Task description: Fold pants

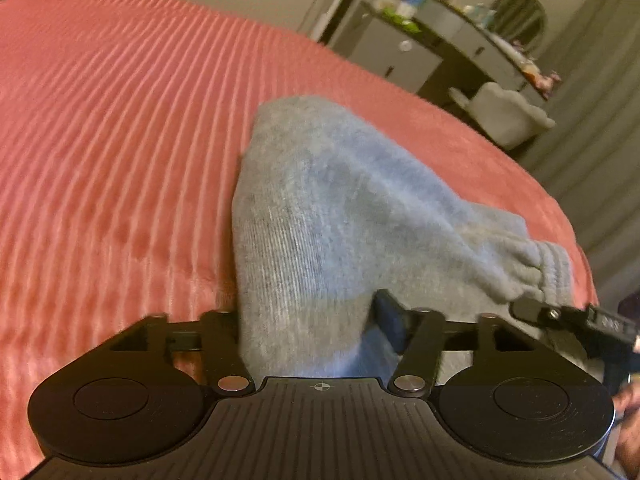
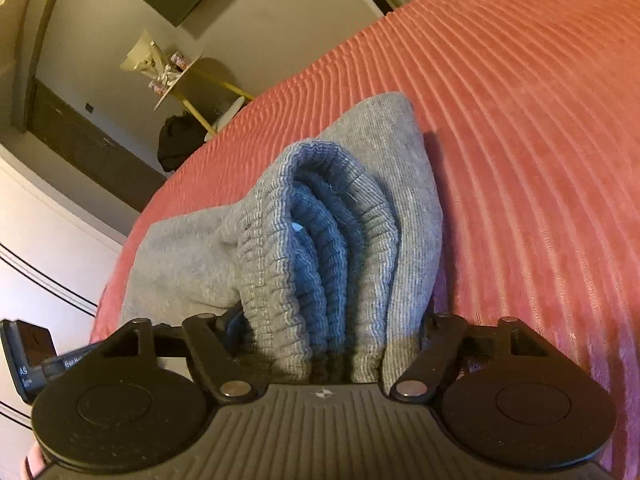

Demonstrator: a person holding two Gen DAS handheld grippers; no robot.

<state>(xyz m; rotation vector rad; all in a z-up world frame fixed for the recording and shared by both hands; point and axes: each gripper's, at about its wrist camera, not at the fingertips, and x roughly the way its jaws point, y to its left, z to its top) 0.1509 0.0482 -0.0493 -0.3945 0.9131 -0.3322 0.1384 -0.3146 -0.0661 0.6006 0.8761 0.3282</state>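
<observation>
Now grey pants (image 2: 328, 240) bunched, ribbed waistband gathered — both tools clamping the folds

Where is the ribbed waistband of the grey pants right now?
In the right wrist view the waistband sits bunched in folds at centre, between the right gripper fingers, on the red bedspread. In the left wrist view it lies at right.

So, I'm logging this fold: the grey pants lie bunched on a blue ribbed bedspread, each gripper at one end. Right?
Not quite: the bedspread is pinkish red, not blue, as both wrist views show. The rest holds: the grey pants lie bunched on it, with the left gripper and right gripper at opposite ends.
</observation>
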